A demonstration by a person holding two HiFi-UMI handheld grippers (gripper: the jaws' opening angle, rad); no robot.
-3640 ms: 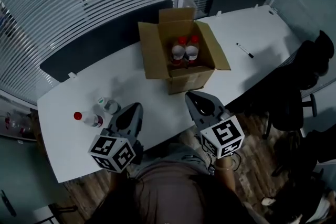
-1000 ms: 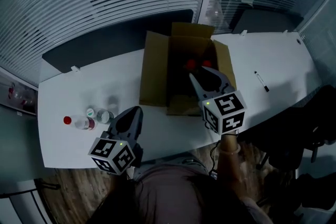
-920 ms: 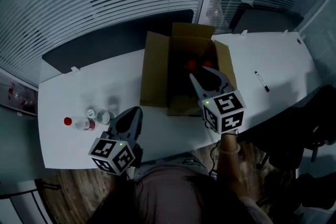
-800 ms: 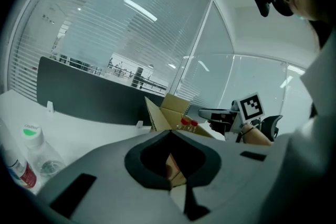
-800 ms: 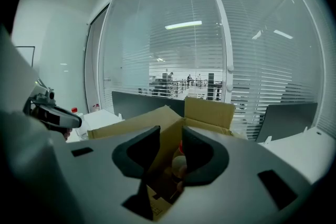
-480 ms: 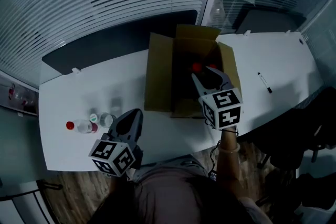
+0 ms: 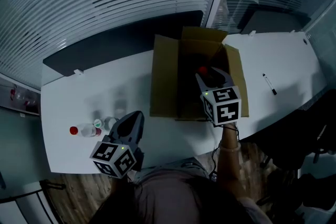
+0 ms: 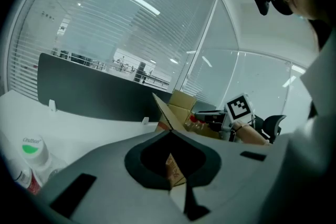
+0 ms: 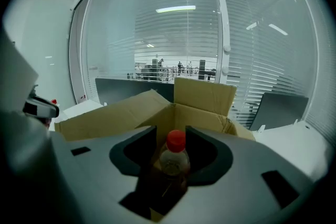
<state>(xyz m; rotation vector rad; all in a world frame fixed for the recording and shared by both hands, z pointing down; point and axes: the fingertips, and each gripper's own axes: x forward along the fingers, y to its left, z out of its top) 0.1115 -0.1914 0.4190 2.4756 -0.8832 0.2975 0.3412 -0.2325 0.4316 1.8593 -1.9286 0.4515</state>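
Observation:
An open cardboard box point(image 7: 165, 81) stands on the white table point(image 7: 79, 97). My right gripper point(image 7: 211, 74) reaches into it, jaws apart on either side of a red-capped bottle point(image 9: 175, 157) standing in the box point(image 9: 131, 113); its cap point(image 7: 202, 70) shows beside the jaws. Whether the pads touch the bottle I cannot tell. My left gripper point(image 7: 131, 124) hovers shut near the table's front edge, just right of three small bottles, one red-capped point(image 7: 74, 130) and one green-capped point(image 7: 97, 124). In the left gripper view the shut gripper point(image 8: 170, 132) points toward the box point(image 8: 176, 107), the green-capped bottle point(image 8: 31, 147) at lower left.
A black marker point(image 7: 271, 84) lies on the table right of the box. A dark screen panel point(image 7: 115, 36) runs along the table's far side, with blinds and glass walls behind. Dark office chairs point(image 7: 310, 128) stand at the right, over wooden floor.
My right gripper has moved forward and down into the box, and the red-capped bottle now stands between its jaws. The left gripper has barely moved.

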